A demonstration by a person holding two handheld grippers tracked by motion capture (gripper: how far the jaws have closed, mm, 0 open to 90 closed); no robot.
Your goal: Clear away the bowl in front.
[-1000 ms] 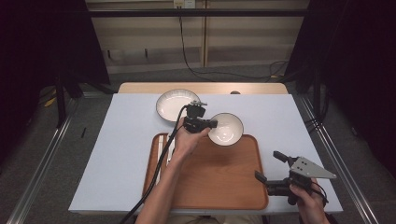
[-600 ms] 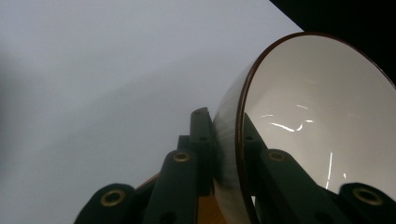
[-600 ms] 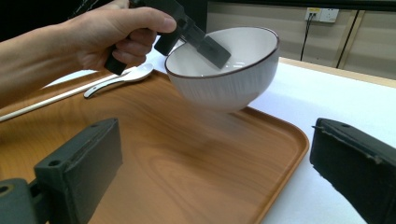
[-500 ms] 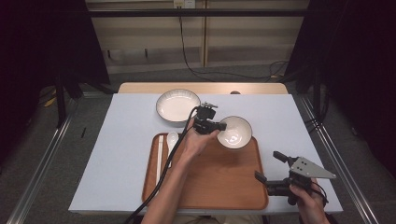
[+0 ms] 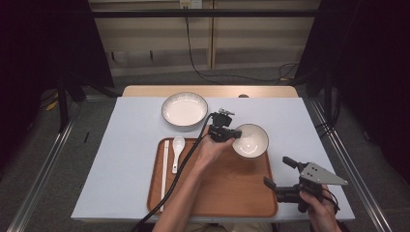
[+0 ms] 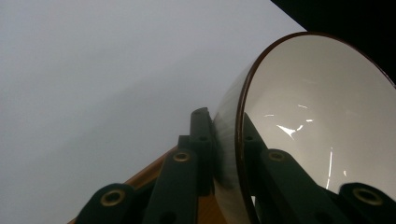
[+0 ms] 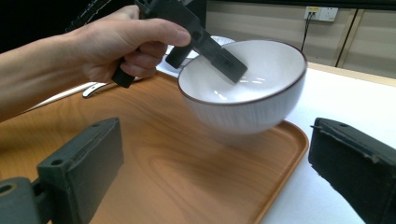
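Hanging above the far right corner of the wooden tray (image 5: 227, 193), the small bowl (image 5: 250, 140) is pinched at its rim by the left gripper (image 5: 231, 136), one jaw inside, one outside. It looks lifted but not yet set down anywhere. The right gripper (image 5: 279, 176) waits with its jaws apart by the tray's near right corner. Its view reveals clear air under the bowl; from above I also see a spoon (image 5: 176, 152), chopsticks (image 5: 165, 174) and a wide bowl (image 5: 184, 109).

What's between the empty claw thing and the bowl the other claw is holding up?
Just bare wooden tray. In the right gripper view, the right gripper looks past its open jaws at the bowl, with nothing lying in between.
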